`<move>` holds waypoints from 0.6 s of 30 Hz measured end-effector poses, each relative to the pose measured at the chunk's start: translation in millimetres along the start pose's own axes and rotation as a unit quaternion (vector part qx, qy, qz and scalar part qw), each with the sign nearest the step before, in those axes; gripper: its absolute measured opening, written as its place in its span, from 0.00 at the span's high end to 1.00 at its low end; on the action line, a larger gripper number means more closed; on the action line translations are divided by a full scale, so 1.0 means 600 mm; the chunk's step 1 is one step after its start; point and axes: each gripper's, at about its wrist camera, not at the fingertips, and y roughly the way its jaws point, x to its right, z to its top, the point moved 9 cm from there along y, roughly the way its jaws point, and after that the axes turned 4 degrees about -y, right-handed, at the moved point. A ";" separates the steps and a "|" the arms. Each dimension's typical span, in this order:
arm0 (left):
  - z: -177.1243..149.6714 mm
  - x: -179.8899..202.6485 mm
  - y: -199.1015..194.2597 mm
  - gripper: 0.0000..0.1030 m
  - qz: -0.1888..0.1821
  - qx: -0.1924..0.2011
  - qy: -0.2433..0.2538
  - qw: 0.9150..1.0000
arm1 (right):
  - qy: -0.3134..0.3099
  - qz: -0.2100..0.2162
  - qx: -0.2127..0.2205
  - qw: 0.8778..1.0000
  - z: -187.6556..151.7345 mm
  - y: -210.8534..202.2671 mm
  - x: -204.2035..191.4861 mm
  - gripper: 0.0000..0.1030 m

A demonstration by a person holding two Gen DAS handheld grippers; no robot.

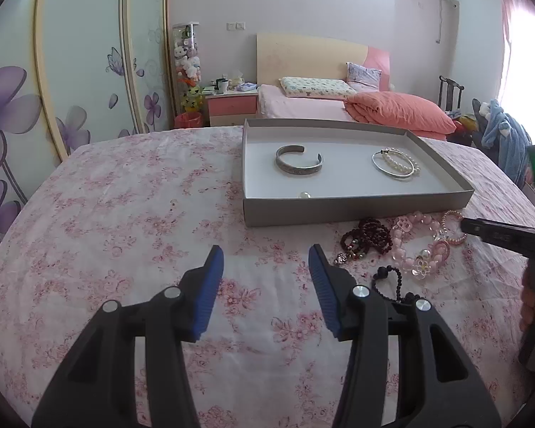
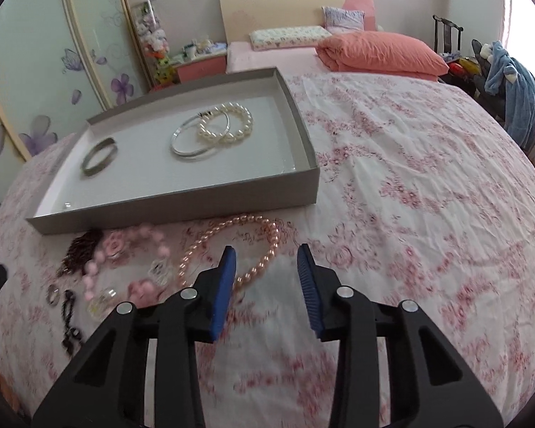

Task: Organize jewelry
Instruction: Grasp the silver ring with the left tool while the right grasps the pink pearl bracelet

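Tray (image 1: 356,210): we see a silver cuff (image 1: 299,160) and pearl bracelets (image 1: 397,164) inside it.
Loose jewelry: our pink bead necklace (image 2: 264,249) lies just before the tray.
Left gripper (image 1: 266,260): fingers apart, empty.
Right gripper (image 2: 266,260): fingers apart, gripping nothing, the necklace's beads between them.

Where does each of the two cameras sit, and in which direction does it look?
Left wrist: on the left gripper, looking along its open fingers over the floral cloth to the shallow grey cardboard box; the right gripper enters at right, with a hand.
Right wrist: on the right gripper, above the pink pearl bracelet, box at upper left.
Shared: the box, the silver cuff bangle, the bed beyond.
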 end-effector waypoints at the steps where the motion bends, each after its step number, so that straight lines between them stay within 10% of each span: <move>1: 0.000 0.002 0.000 0.52 -0.002 -0.001 0.001 1.000 | -0.011 -0.011 0.000 1.000 -0.001 0.002 -0.001 0.69; 7: -0.008 0.032 0.008 0.52 -0.026 -0.022 0.024 0.999 | -0.049 -0.018 0.001 0.999 -0.022 -0.016 0.002 0.92; 18: -0.041 0.120 0.014 0.52 -0.075 -0.059 0.080 0.992 | -0.025 -0.047 0.000 0.999 -0.033 -0.027 0.059 0.93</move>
